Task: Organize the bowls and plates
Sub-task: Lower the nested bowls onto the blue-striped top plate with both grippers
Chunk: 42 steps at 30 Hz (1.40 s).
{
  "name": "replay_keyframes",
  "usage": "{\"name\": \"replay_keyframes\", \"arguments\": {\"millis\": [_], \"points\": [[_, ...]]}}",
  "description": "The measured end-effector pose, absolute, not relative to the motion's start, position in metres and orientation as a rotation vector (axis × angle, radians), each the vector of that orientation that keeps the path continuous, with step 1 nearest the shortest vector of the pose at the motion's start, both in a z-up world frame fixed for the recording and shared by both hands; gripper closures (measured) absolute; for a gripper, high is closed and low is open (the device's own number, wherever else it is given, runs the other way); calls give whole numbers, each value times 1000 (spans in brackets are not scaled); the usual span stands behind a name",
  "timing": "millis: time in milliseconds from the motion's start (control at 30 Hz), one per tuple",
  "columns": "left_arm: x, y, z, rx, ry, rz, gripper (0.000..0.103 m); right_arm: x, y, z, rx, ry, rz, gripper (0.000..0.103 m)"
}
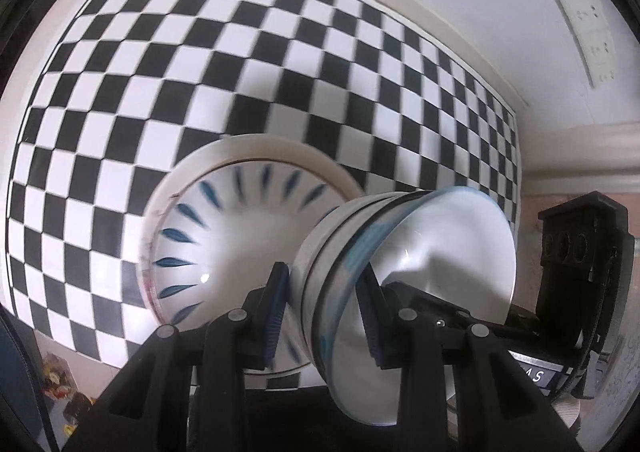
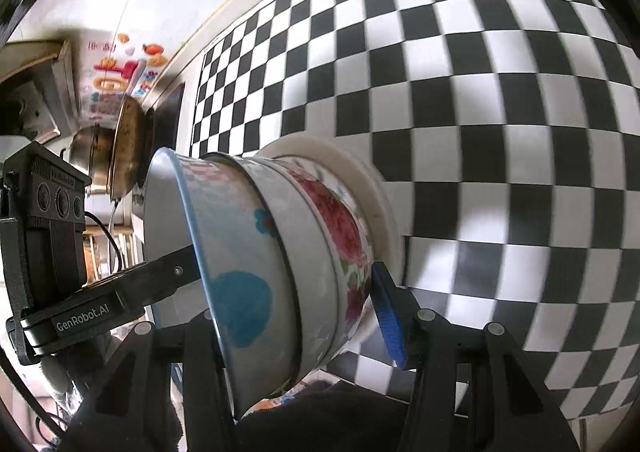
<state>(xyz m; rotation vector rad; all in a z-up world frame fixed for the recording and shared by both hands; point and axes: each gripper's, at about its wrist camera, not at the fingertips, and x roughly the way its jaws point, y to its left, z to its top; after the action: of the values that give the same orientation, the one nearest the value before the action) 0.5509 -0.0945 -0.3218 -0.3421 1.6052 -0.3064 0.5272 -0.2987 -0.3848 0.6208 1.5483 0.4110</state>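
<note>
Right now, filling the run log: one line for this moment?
left claw: grips bowl stack rim | right claw: grips stack | over checkered mat

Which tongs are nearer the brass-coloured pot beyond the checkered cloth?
Left. The left tongs clamp the rim of the bowl stack on the side facing the brass-coloured pot; the right tongs grip the opposite side, farther from it.

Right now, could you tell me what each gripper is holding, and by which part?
Both grip the same stack of nested bowls, tipped sideways: the left gripper clamps the rim wall, and the right gripper spans the stack's side from the opposite edge.
</note>
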Motion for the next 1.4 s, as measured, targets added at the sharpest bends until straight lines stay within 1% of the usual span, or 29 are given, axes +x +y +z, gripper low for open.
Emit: {"name": "replay_keyframes", "arguments": {"millis": [233,533,967,1400], "points": [[548,-62,-333,-364,1619,-239,73,536,-257,-401,587,1589,468,50],[551,-44,-348,-363,1636,-207,73,545,-227,-416,569,1617,490,50],[550,-40,-366,-359,1665,-194,73,552,-220,-433,577,1647,477,50],[551,-45,-369,-342,1671,-204,73,555,-219,-428,545,1635,446,50]]}}
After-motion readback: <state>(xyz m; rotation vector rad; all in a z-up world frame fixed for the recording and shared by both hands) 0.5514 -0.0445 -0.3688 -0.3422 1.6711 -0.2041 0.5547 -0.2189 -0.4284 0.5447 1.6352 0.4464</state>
